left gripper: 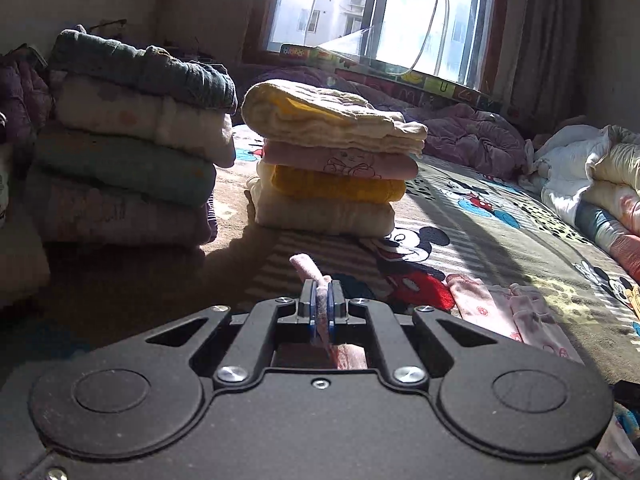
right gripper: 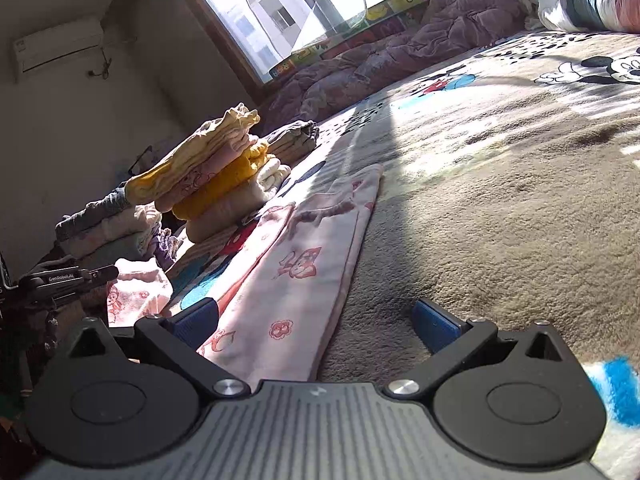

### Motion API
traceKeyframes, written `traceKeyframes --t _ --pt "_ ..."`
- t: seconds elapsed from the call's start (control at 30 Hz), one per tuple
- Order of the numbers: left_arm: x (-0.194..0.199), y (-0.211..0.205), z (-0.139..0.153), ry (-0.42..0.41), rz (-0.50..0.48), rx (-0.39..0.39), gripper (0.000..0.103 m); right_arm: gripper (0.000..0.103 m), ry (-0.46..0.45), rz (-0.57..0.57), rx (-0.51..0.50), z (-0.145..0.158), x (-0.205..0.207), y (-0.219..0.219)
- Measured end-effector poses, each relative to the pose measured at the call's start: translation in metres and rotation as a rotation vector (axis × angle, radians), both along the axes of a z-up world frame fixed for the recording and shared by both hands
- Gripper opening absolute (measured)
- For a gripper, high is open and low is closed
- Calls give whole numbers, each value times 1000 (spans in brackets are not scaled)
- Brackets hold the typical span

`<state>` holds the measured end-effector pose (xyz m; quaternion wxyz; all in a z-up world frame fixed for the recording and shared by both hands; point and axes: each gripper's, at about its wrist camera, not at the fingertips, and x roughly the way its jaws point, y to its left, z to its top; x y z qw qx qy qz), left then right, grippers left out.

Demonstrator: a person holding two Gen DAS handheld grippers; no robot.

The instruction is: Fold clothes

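Left wrist view: left gripper (left gripper: 319, 306) jaws pinched tight on a pink edge of the pink floral garment (right gripper: 298, 264), likely to lift a corner for a fold. Right gripper (right gripper: 316, 322) jaws spread wide, low over the garment's near end, holding nothing. Garment lies flat on the cartoon blanket (right gripper: 500, 200), just beside the folded stack (left gripper: 332, 160), probably its destination.

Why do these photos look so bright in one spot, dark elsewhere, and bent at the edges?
Left wrist view: the window is blown out white and the stacks throw long shadows. Right wrist view: sun stripes the blanket, the tilted wall stays dim. Both fisheye lenses curve straight lines.
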<state>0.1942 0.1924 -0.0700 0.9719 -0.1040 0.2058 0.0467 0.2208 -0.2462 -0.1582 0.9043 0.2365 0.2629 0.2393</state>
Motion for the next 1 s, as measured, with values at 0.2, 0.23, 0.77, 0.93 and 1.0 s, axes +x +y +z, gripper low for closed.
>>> traceKeyframes --t 0.2,0.23,0.77,0.93,1.0 --pt "-31 28 -1 -9 73 -8 3 103 2 -1 -9 1 0 1" --pt "-34 31 -1 -9 82 -11 3 103 2 -1 -8 1 0 1" --pt "-59 76 -10 6 169 14 3 103 3 0 -8 0 2 1" --pt "-61 81 -20 53 191 24 3 103 2 0 -7 0 2 1" --pt "-64 81 -24 72 198 36 3 103 2 0 -7 0 2 1"
